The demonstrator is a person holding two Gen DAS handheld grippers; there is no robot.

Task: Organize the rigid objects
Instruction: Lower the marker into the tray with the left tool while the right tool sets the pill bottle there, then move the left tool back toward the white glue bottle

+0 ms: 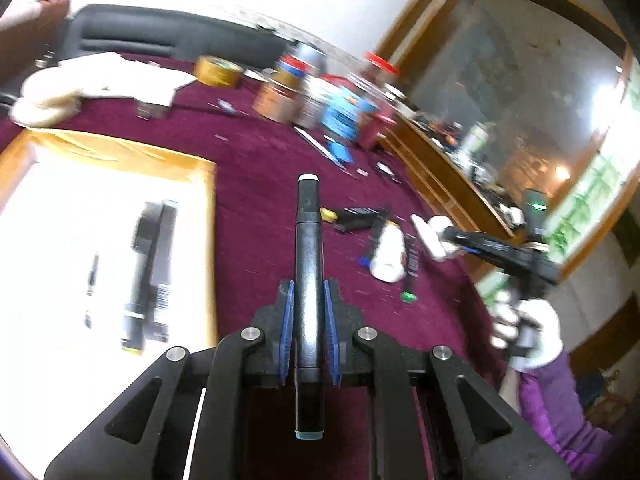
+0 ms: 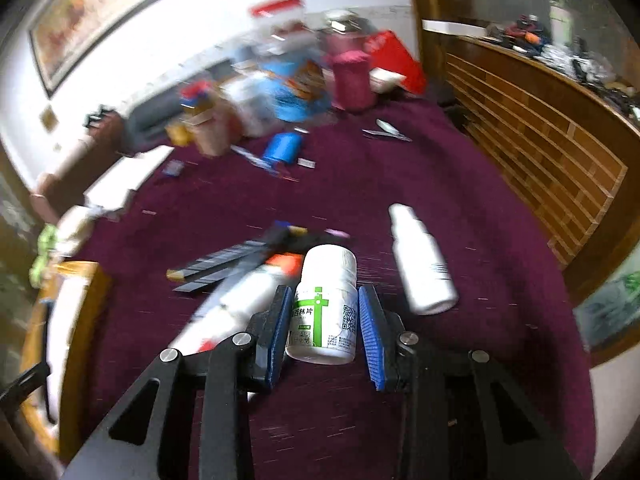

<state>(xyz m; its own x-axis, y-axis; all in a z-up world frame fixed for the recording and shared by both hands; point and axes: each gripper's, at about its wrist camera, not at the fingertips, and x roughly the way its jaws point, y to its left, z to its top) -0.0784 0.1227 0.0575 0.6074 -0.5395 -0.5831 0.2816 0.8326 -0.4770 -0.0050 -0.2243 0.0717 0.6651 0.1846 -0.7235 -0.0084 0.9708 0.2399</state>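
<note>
a black marker (image 1: 308, 280) is clamped between the left tongs (image 1: 308, 300) at lower centre, above the maroon table (image 1: 256, 168). a white pill bottle (image 2: 326, 304) is seen between the right tongs (image 2: 326, 312) at lower centre, whose blue pads (image 2: 370, 336) stand slightly apart from it.

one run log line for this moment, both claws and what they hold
left claw: shut on black marker | right claw: around white pill bottle, grip unclear | surface: maroon cloth | box: left

White wall (image 2: 168, 44); framed painting (image 2: 92, 12); slatted wooden sideboard (image 2: 532, 152); maroon tablecloth (image 2: 360, 184).
</note>
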